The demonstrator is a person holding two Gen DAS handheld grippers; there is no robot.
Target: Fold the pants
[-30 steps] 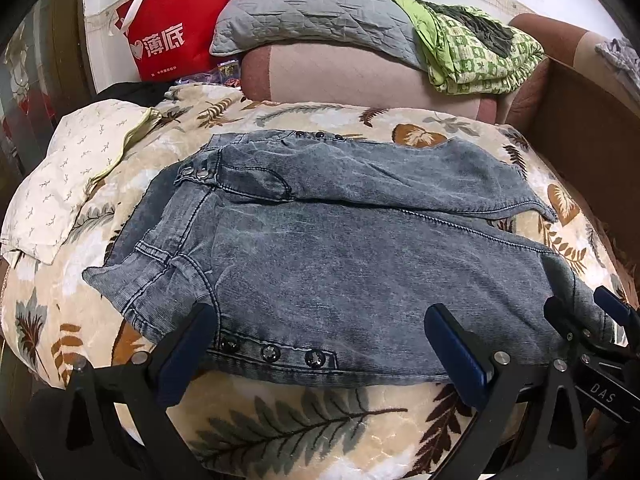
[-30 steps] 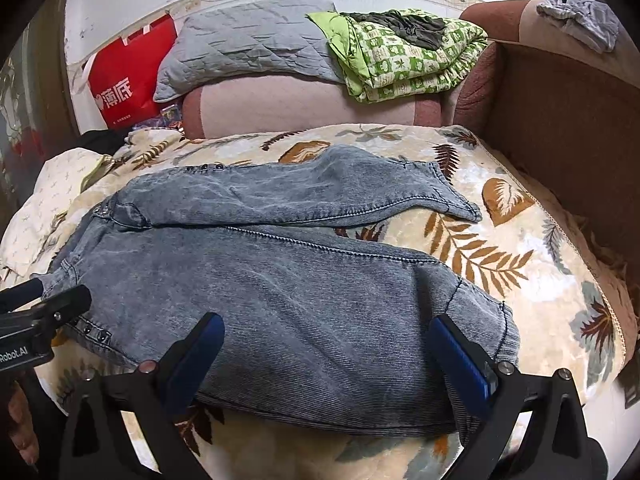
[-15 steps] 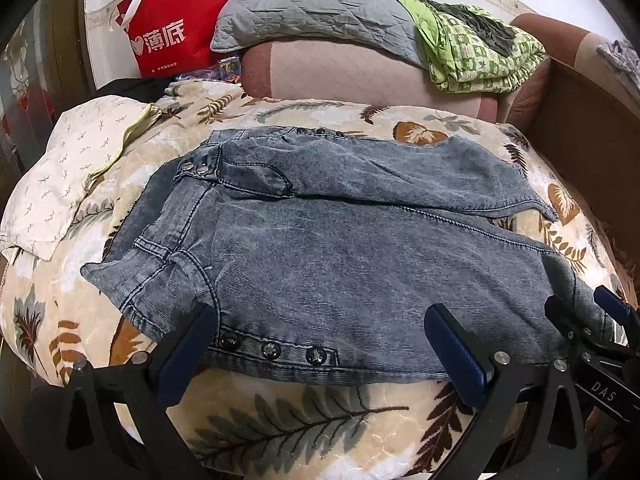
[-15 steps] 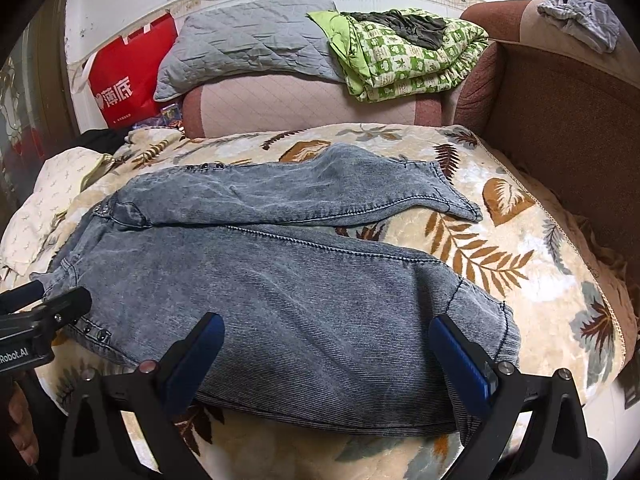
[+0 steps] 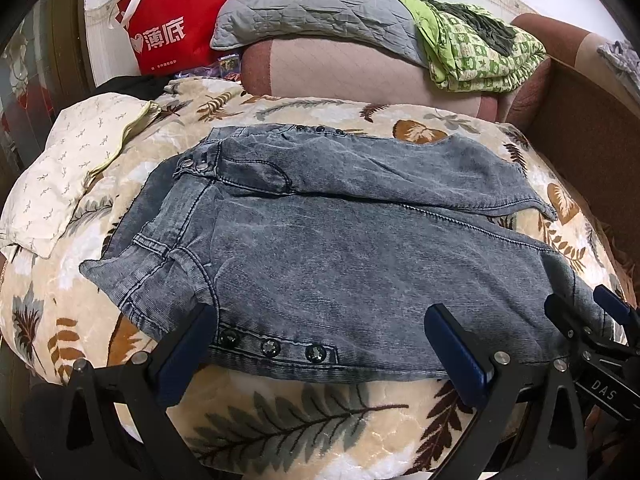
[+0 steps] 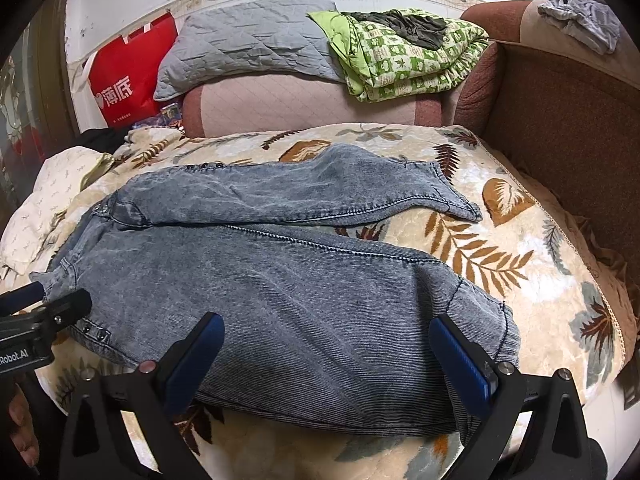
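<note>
Grey-blue denim pants (image 5: 340, 248) lie spread flat on a leaf-patterned blanket (image 5: 304, 412), waist to the left, legs to the right. They also show in the right wrist view (image 6: 304, 292). My left gripper (image 5: 320, 344) is open at the near edge by the waistband snaps (image 5: 270, 346), empty. My right gripper (image 6: 326, 356) is open at the near edge of the near leg, close to its cuff (image 6: 506, 336), empty. The far leg (image 6: 304, 192) lies apart behind the near one.
A cream pillow (image 5: 68, 168) lies left of the pants. Behind stand a red bag (image 5: 168, 36), a grey pillow (image 5: 316, 8) and a green patterned quilt (image 5: 476, 52) on the sofa. A brown armrest (image 6: 568, 120) bounds the right side.
Both grippers have edged slightly closer to the pants' near edge; the pants lie as before.
</note>
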